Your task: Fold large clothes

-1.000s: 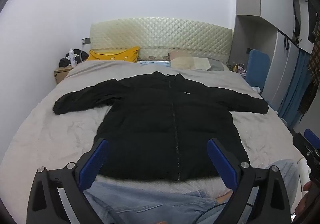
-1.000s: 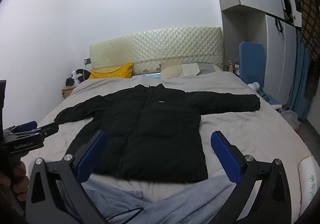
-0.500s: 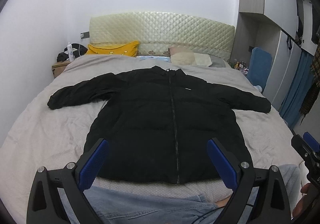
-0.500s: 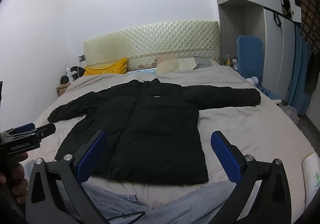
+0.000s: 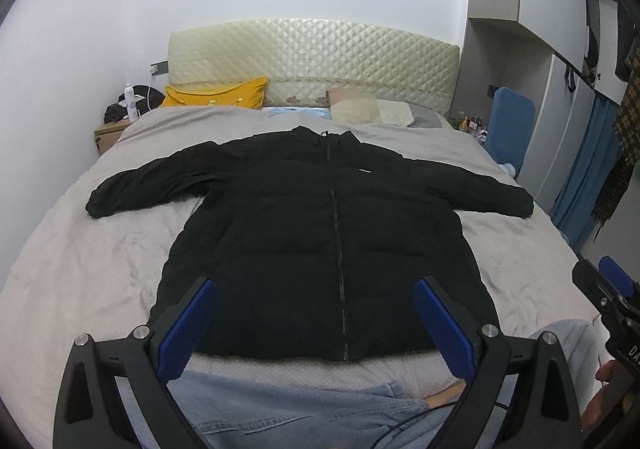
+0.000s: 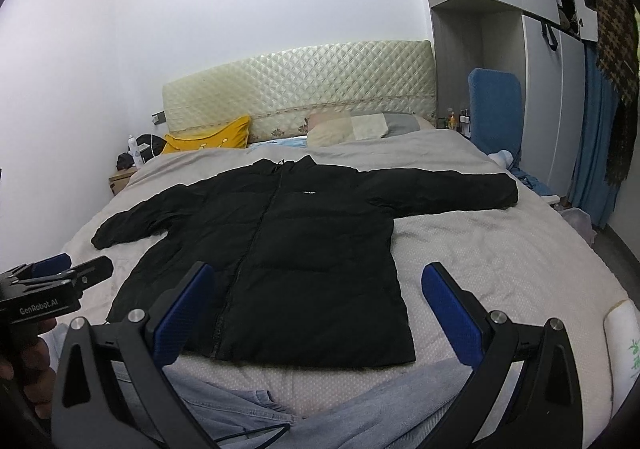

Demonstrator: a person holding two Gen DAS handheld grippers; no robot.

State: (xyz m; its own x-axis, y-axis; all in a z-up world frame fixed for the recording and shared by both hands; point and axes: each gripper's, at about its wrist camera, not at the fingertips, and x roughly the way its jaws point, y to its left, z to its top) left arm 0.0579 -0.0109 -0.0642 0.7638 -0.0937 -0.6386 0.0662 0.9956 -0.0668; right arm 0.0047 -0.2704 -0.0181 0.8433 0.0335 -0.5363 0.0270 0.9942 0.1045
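Nightstand (image 5: 110,133): far left beside the bed, holding a bottle and dark clutter, well apart from the work.
Yellow pillow (image 5: 218,95): against the headboard (image 5: 312,61), clear of the coat.
Left sleeve (image 5: 148,185): stretched out flat toward the left edge of the bed, cuff lying free on the cover.
Left gripper (image 5: 316,325): raised above the near hem, jaws spread wide, holding nothing, blue pads (image 5: 186,325) on either side of the coat's lower front.
Coat (image 5: 328,241): black, padded, zipped shut, lying face up across the grey bed (image 5: 80,289), collar toward the headboard, hem toward the person's jeans (image 5: 300,409).
Handling: judged soft and puffy, bulky more than heavy; likely springs back when folded and slides a little on its smooth shell, so each fold needs pressing down.
Where to take hold: probably at a cuff or shoulder seam first, pinching a deep bite of padding, not just the thin outer skin; hem corners suit the later fold.
Right gripper (image 6: 316,309): also lifted near the hem, jaws wide apart and empty, right pad over bare cover.
Right sleeve (image 6: 452,191): laid straight out toward the right edge of the bed.
Wardrobe (image 6: 552,89): far right, with a blue curtain (image 6: 596,153) beside it.
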